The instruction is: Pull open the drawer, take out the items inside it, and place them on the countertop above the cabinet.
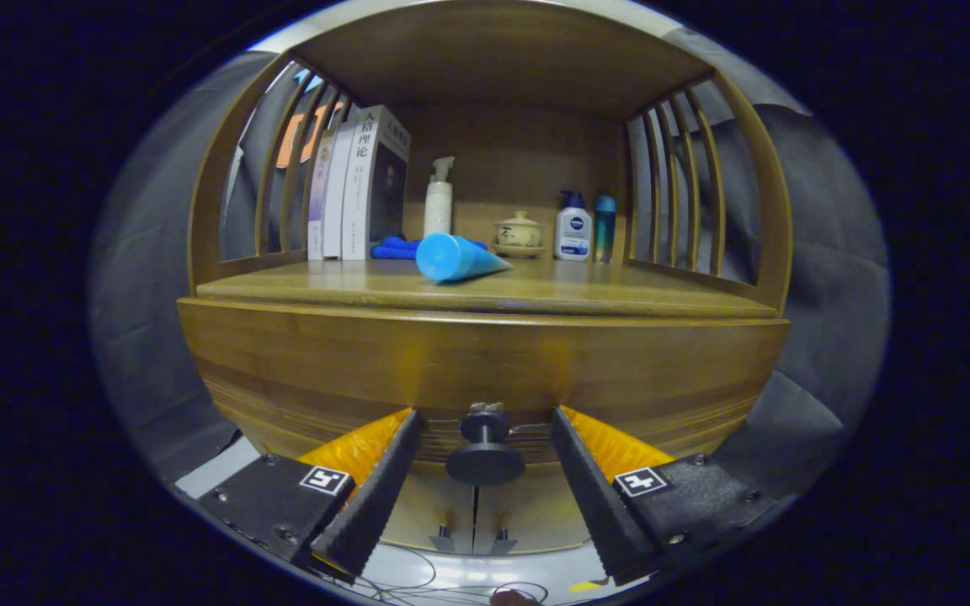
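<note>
A wooden cabinet faces me, its closed drawer front (485,358) carrying a round dark knob (485,450). The knob sits between the two fingers of my gripper (485,421), which stands open with a gap on each side of the knob. Neither finger touches it. Above the drawer lies the countertop (620,295). A blue tube (455,257) lies on its side there, cap end toward me. What the drawer holds is hidden.
At the back of the countertop stand three books (359,185), a white pump bottle (439,202), a small lidded cup on a saucer (519,233), a white lotion bottle (572,229) and a teal bottle (604,223). Blue cloth (394,247) lies behind the tube. Slatted sides enclose the shelf.
</note>
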`<action>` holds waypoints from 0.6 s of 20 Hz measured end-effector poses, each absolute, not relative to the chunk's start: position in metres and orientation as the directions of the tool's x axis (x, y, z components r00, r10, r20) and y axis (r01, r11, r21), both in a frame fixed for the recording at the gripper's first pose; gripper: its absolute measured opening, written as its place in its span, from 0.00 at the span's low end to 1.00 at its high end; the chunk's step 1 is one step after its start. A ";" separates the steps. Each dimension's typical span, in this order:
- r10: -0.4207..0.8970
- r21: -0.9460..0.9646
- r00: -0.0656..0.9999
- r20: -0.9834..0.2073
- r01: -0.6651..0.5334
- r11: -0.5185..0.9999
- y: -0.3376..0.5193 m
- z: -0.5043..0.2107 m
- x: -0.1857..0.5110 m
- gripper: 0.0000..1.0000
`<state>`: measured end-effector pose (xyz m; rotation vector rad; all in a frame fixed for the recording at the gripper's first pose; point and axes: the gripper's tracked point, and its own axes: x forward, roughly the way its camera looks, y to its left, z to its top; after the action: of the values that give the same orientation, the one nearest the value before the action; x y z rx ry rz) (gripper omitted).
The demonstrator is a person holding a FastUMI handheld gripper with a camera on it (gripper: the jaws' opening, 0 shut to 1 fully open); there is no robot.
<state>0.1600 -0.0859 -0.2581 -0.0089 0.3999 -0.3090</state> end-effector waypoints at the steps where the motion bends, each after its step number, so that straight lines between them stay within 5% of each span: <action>1: -0.304 -0.066 0.875 -0.377 0.302 0.951 -0.086 -0.259 0.163 0.99; 9: -0.319 -0.116 0.876 -0.362 0.297 0.948 -0.086 -0.262 0.164 1.00; 12: -0.226 -0.064 0.885 -0.407 0.219 0.974 -0.070 -0.258 0.159 1.00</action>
<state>0.1595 -0.0701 -0.2584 -0.0163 0.4249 -0.2313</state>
